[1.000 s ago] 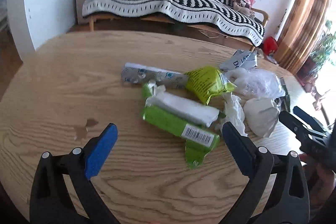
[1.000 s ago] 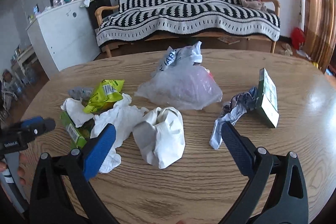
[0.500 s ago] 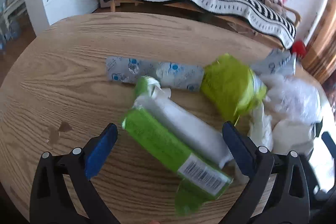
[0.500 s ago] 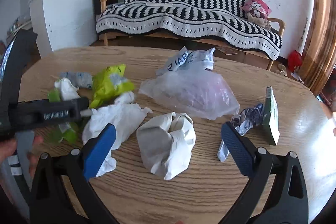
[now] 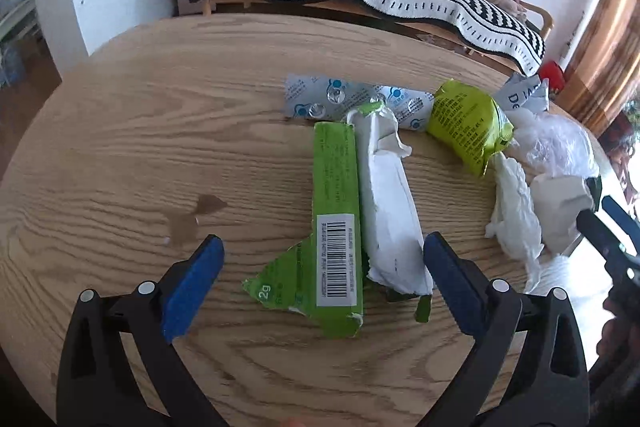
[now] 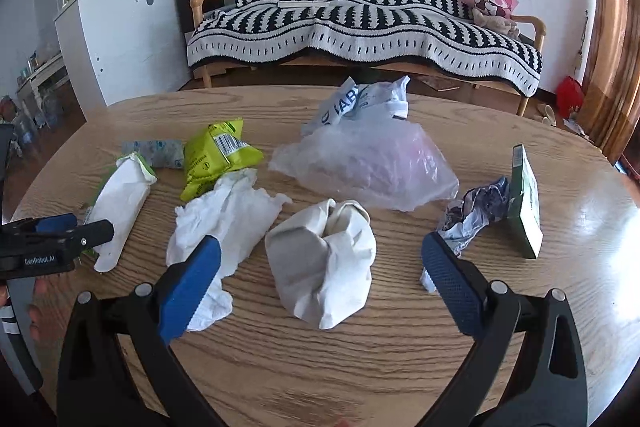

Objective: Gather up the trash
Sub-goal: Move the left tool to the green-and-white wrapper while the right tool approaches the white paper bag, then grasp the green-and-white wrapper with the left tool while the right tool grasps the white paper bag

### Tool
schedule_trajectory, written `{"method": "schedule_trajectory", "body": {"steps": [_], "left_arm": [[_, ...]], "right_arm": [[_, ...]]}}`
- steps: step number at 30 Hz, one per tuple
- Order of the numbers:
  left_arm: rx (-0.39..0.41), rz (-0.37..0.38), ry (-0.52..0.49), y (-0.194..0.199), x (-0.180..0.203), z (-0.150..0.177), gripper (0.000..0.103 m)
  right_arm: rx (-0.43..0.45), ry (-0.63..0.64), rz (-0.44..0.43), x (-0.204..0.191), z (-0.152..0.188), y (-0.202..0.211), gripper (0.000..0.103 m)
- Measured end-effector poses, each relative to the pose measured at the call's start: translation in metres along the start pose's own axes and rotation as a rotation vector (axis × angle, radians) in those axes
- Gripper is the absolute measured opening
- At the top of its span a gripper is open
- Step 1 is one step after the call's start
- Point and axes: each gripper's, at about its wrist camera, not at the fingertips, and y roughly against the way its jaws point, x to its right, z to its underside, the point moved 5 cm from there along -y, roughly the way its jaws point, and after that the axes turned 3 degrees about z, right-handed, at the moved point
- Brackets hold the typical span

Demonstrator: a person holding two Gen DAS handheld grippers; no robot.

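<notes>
Trash lies spread on a round wooden table (image 5: 120, 155). My left gripper (image 5: 320, 267) is open, its blue pads on either side of a torn green and white wrapper (image 5: 336, 219) with a barcode; it also shows in the right wrist view (image 6: 120, 203). Behind it lie a grey printed packet (image 5: 344, 101) and a yellow-green snack bag (image 5: 468, 123). My right gripper (image 6: 320, 267) is open just in front of a crumpled white paper wad (image 6: 324, 267). A crumpled white tissue (image 6: 232, 223) lies to its left.
A clear plastic bag (image 6: 368, 163) and a printed bag (image 6: 360, 99) lie mid-table. A crumpled dark wrapper (image 6: 476, 215) and a green box (image 6: 526, 199) stand at right. A wet spot (image 5: 192, 219) marks the table. A striped sofa (image 6: 360, 23) and white cabinet (image 6: 120, 39) stand behind.
My left gripper has moved forward and down over the green and white wrapper, which now lies between its pads. My right gripper has edged closer to the white paper wad.
</notes>
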Motion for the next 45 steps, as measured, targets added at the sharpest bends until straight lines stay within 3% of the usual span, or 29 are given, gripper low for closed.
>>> {"method": "schedule_trajectory", "body": {"steps": [8,15,20,23,32,33,34,35,38,45], "left_arm": [[0.009,0.028,0.054,-0.015,0.013,-0.012,0.097],[0.041,-0.088,0.008,-0.027,0.023,-0.013,0.097],[0.030,-0.111,-0.010,-0.029,0.021,-0.012,0.097],[0.013,-0.136,-0.058,-0.032,0.026,-0.012,0.097],[0.014,-0.142,-0.045,-0.030,0.025,-0.008,0.097],[0.008,-0.133,-0.056,-0.029,0.027,-0.007,0.094],[0.008,-0.115,-0.082,-0.026,0.031,-0.006,0.062],[0.021,-0.103,-0.133,-0.020,0.038,-0.006,0.039],[-0.001,-0.011,-0.124,-0.013,0.043,-0.005,0.037],[0.142,0.117,-0.077,0.048,0.051,-0.010,0.036]], "right_arm": [[-0.008,-0.001,-0.004,0.001,0.001,-0.004,0.097],[-0.092,-0.007,-0.018,0.008,0.008,-0.029,0.097],[-0.191,-0.005,-0.037,0.009,0.016,-0.051,0.097],[-0.201,0.020,-0.012,0.007,0.018,-0.054,0.098],[-0.201,0.040,-0.015,0.003,0.021,-0.054,0.097],[-0.183,0.047,-0.034,0.001,0.020,-0.051,0.083],[-0.157,0.058,-0.033,-0.001,0.017,-0.046,0.064],[-0.148,0.066,-0.012,-0.001,0.017,-0.043,0.055],[-0.117,0.003,-0.064,0.005,0.011,-0.028,0.055],[0.113,-0.079,-0.069,0.016,-0.019,0.040,0.055]]}}
